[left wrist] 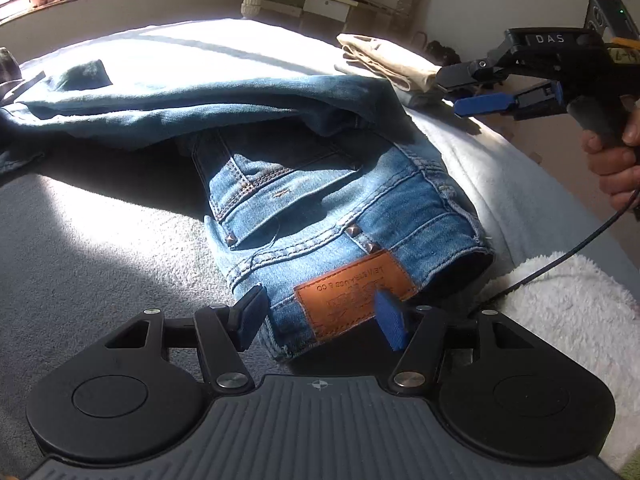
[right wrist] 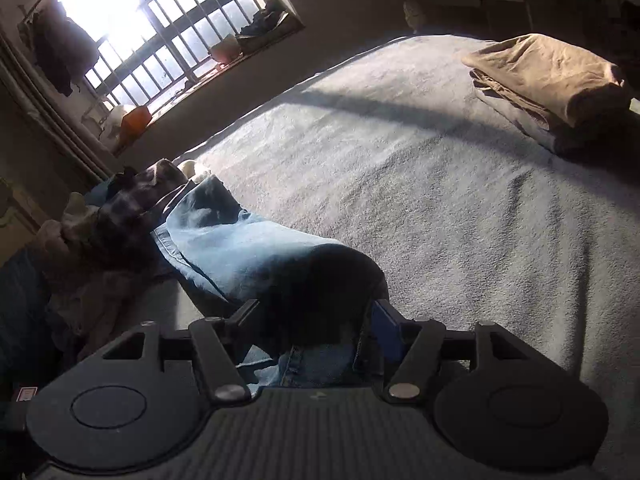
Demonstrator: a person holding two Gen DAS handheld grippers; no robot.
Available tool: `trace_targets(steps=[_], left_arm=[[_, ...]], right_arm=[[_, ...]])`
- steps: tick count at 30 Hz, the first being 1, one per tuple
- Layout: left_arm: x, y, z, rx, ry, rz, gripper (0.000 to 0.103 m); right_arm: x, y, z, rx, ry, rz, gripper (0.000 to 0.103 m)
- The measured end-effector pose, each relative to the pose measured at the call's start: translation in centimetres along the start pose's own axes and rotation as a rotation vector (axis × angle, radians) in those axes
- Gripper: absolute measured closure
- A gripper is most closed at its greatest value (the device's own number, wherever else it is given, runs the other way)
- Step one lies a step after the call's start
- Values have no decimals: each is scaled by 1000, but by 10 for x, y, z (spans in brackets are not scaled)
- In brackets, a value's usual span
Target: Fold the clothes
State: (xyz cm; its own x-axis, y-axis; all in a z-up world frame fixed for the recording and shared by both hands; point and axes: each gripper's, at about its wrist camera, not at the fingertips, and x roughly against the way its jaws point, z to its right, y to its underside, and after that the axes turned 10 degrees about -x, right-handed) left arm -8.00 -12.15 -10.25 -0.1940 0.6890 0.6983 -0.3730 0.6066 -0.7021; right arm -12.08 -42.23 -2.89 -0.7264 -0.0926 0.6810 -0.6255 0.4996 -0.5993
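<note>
Jeans (left wrist: 304,184) lie folded over on the grey blanket of the bed (left wrist: 100,248) in the left wrist view, waistband and brown leather patch (left wrist: 354,300) nearest the camera. The left tool (left wrist: 320,316) stands open, its blue pads to either side of the waistband, not pressing it. The right tool (left wrist: 466,90), held in a hand (left wrist: 612,160), hangs open above the bed beside a folded beige pile (left wrist: 392,64).

In the right wrist view the jeans (right wrist: 248,248) stretch toward a heap of unfolded clothes (right wrist: 116,208). The right tool (right wrist: 316,324) gapes over shadowed denim; I cannot tell if it touches. The beige pile (right wrist: 548,76) sits well apart.
</note>
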Motion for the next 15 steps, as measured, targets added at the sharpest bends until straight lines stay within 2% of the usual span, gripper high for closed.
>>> trace_targets(steps=[1, 3, 5, 6, 8, 12, 13, 14, 15], left_arm=[[-2, 2, -2, 4, -2, 0, 43], [-5, 5, -3, -6, -5, 0, 43], [-7, 7, 0, -46, -3, 2, 43], [-8, 7, 3, -71, -1, 6, 42], [-11, 9, 14, -147, -12, 7, 36], [-21, 16, 40, -350, -118, 2, 35], [-26, 18, 45, -394, -156, -8, 36], [-30, 19, 48, -419, -193, -17, 38], [-33, 19, 48, -420, -216, -24, 47]], right_arm=[[2, 5, -22, 127, -11, -29, 28], [1, 23, -59, 340, -3, -41, 25], [1, 31, -79, 427, 15, -58, 24], [0, 31, -80, 424, 19, -68, 22], [-3, 26, -66, 310, 44, -88, 20], [-3, 17, 9, -144, 55, -132, 16], [-5, 17, 34, -291, 48, -154, 16], [-8, 19, 51, -382, 41, -168, 16], [-13, 22, 66, -463, 33, -182, 16]])
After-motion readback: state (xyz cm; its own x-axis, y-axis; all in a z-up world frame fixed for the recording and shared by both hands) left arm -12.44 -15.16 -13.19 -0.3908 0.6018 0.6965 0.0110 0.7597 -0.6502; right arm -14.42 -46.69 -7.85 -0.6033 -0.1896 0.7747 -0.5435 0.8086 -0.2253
